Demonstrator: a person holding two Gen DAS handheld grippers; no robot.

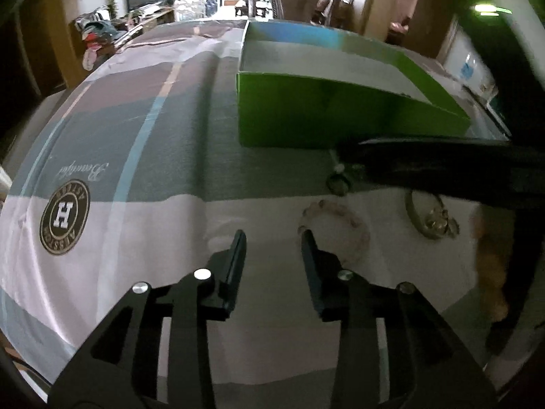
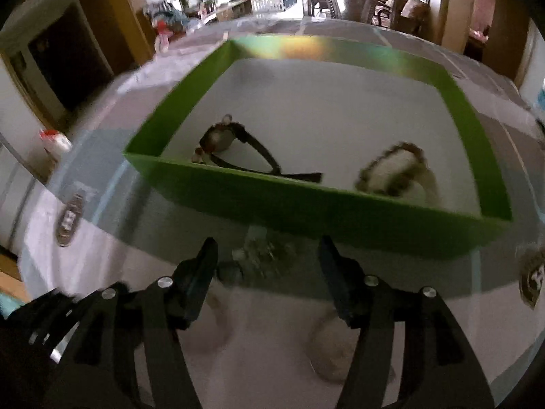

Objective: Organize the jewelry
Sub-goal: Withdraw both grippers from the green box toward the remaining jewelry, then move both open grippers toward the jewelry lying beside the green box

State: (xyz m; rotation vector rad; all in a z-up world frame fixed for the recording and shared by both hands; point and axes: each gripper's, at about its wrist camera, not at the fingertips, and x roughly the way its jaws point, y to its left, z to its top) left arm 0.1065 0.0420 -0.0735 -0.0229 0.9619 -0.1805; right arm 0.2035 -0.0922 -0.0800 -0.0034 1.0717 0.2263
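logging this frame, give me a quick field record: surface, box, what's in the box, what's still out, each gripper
surface: patterned cloth
box: green box, open top, white floor
in box: dark strap watch; beaded bracelet
still out: pale bead bracelet; metal bangle; blurred pieces in front of the box
left gripper: open, nothing between the jaws
right gripper: open, above the blurred pieces

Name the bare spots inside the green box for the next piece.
Green box: the floor is free along the far wall and in the middle. Crowded along the near wall, with the dark-strap watch left and the beaded bracelet right.
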